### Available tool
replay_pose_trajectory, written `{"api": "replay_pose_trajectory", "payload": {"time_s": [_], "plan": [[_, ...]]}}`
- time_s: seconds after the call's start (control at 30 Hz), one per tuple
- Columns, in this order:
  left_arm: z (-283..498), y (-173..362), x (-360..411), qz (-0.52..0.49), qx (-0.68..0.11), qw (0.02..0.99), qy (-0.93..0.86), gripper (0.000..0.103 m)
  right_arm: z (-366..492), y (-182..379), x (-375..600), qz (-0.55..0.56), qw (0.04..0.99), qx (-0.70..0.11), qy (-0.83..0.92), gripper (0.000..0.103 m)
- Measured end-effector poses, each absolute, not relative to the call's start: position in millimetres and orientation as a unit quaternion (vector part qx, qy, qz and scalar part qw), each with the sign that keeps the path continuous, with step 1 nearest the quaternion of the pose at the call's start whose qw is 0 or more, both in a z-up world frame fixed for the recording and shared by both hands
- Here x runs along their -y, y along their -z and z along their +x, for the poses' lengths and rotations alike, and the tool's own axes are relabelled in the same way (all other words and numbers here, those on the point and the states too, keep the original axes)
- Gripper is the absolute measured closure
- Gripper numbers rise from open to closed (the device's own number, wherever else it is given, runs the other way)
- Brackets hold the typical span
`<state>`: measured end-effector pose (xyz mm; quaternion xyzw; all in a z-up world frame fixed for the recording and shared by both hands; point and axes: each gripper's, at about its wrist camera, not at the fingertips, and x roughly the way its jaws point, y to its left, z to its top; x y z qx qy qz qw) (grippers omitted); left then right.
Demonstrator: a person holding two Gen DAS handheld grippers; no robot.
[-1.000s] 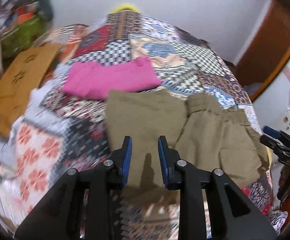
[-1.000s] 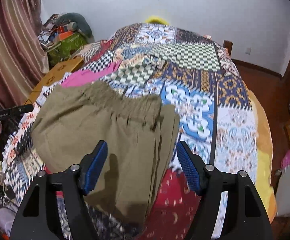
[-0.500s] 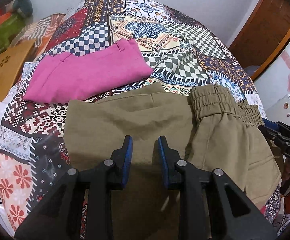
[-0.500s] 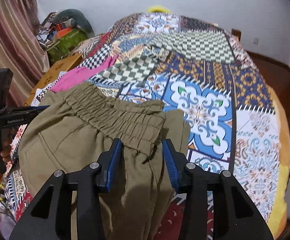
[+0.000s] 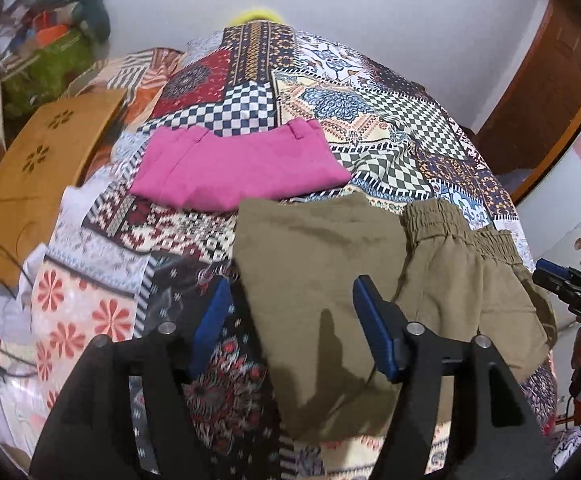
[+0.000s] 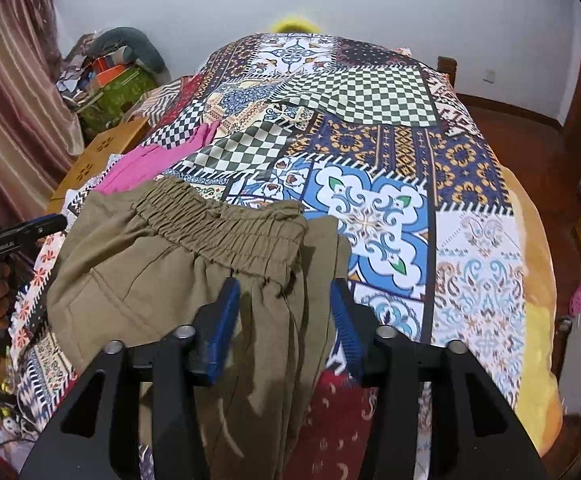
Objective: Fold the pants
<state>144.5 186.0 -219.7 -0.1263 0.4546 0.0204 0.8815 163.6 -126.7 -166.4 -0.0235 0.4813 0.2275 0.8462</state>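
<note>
On the patchwork bed (image 6: pixel 390 152), both tools hang spread above the olive pants (image 5: pixel 322 264).
Pants lie folded at 6 o'clock of the pink garment (image 5: pixel 234 168), the elastic waistband (image 6: pixel 226 228) lying toward 3 o'clock. Left tool (image 5: pixel 290 320) and right tool (image 6: pixel 286 316) grip nothing. The fold looks set; next would likely be re-pinching an edge for another fold, keeping the layers aligned.

Patchwork bed (image 6: pixel 390 152) carries olive pants (image 6: pixel 194 264) (pink garment (image 5: pixel 234 168) beside).
</note>
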Motion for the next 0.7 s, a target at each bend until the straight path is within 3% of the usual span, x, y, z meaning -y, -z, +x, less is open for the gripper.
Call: {"api": "replay_pose_trajectory", "payload": {"time_s": [0.13, 0.43, 0.7], "plan": [[135.4, 227.5, -183.5, -0.130, -0.466, 0.875, -0.016, 0.038, 156.4, 168.1, 128.6, -0.022, 0.850, -0.484, -0.207, 0.041], [134.4, 259.7, -168.2, -0.143, -0.502, 0.853, 0.005, 0.038, 156.1, 194.3, 138.7, 0.034, 0.812, -0.542, -0.215, 0.039], [155.3, 271.8, -160.4, -0.151, -0.518, 0.841, 0.032, 0.038, 170.8, 211.3, 143.9, 0.063, 0.796, -0.552, -0.240, 0.024]]}}
